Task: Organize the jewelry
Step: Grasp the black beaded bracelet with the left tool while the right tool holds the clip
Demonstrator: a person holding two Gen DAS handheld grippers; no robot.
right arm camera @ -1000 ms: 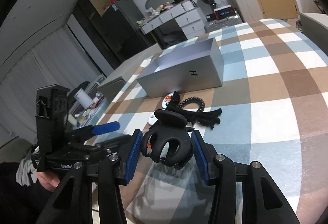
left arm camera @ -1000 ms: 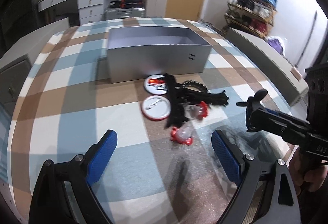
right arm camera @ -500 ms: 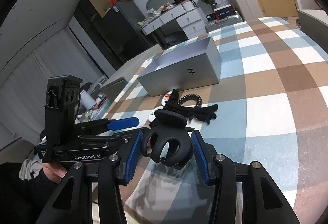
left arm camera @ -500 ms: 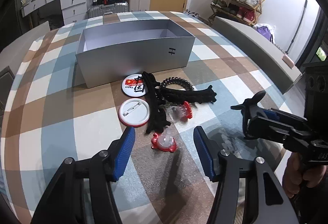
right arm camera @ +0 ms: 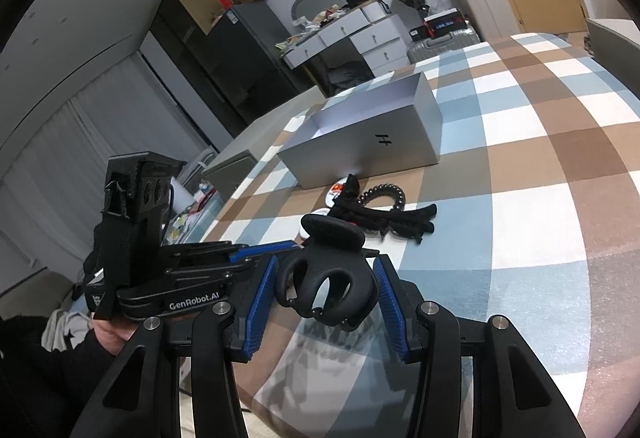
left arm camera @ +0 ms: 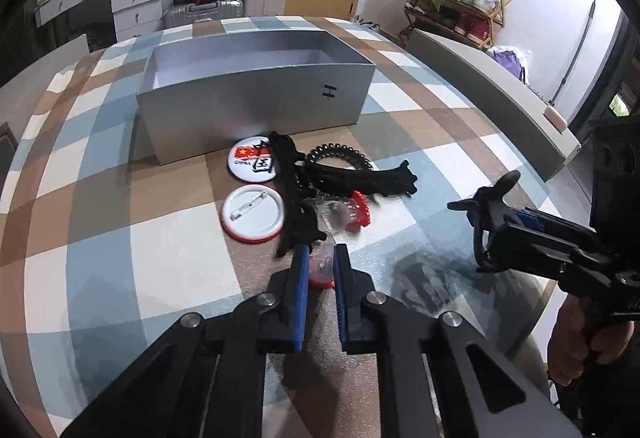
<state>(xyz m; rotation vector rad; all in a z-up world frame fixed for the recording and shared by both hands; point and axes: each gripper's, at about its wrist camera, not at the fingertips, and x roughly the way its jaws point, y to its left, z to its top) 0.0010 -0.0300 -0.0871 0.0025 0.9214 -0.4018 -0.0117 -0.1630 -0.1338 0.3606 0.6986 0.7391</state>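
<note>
An open silver box (left arm camera: 256,97) stands on the checked tablecloth; it also shows in the right wrist view (right arm camera: 368,141). In front of it lie two round badges (left arm camera: 253,212), black hair clips (left arm camera: 360,177), a black coil tie (left arm camera: 340,153) and a red-and-clear clip (left arm camera: 348,211). My left gripper (left arm camera: 321,270) is shut on a small red-and-clear clip (left arm camera: 322,268) at the table surface. My right gripper (right arm camera: 326,290) is shut on a black claw clip (right arm camera: 328,278) and holds it above the table's near edge, right of the pile.
A grey bench (left arm camera: 500,85) runs along the table's right side. Drawers (left arm camera: 132,1), suitcases (left arm camera: 208,9) and a shoe rack (left arm camera: 460,9) stand beyond the table. A low grey cabinet (right arm camera: 236,161) sits off the table's left side.
My left gripper moved down and forward onto the small red-and-clear clip and closed its jaws on it. My right gripper kept hold of the black claw clip, barely moving.
</note>
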